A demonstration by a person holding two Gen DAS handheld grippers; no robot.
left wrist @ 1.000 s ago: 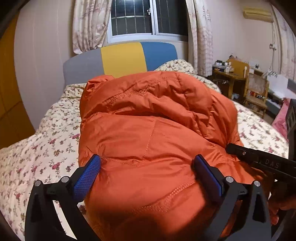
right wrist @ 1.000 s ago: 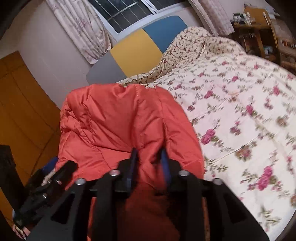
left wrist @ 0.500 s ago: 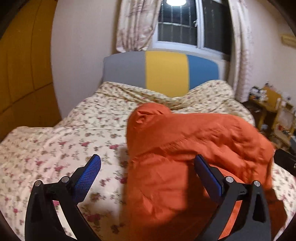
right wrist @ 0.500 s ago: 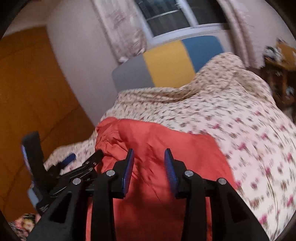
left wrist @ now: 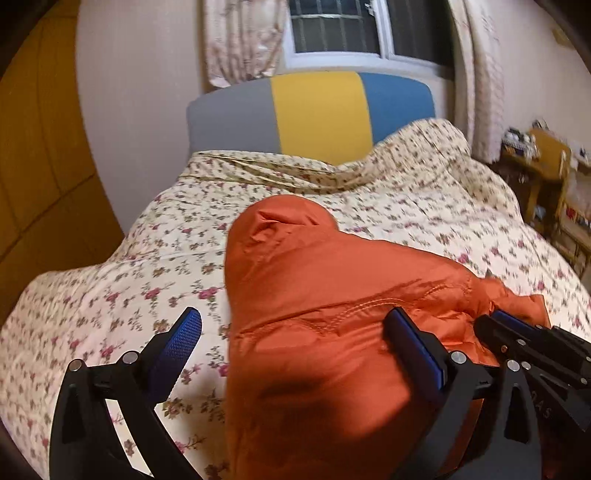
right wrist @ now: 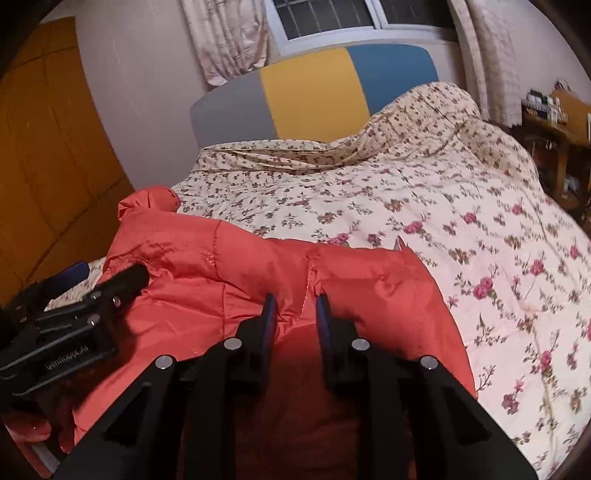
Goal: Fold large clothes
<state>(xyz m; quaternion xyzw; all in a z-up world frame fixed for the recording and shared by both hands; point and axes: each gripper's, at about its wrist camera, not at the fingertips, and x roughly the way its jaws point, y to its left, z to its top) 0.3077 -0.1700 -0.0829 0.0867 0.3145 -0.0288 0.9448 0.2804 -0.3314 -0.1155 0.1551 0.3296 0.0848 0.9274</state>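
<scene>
An orange puffer jacket (left wrist: 332, 314) lies bunched on the floral bedspread (left wrist: 129, 295); it also shows in the right wrist view (right wrist: 229, 273). My left gripper (left wrist: 295, 347) is open, its blue pads wide apart over the jacket's left edge, holding nothing. My right gripper (right wrist: 293, 314) has its jaws narrowed around a fold of the jacket at a seam. Each gripper shows in the other's view: the right one low at the right (left wrist: 524, 350), the left one low at the left (right wrist: 74, 314).
The bed has a grey, yellow and blue headboard (left wrist: 317, 110) under a curtained window (left wrist: 332, 26). An orange wardrobe (left wrist: 33, 166) stands at the left. A wooden desk with clutter (left wrist: 546, 162) stands to the right of the bed.
The jacket has come down from in front of the cameras onto the bed. The left gripper has stayed open. The right gripper's jaws, wider half a second ago, have narrowed on the fold.
</scene>
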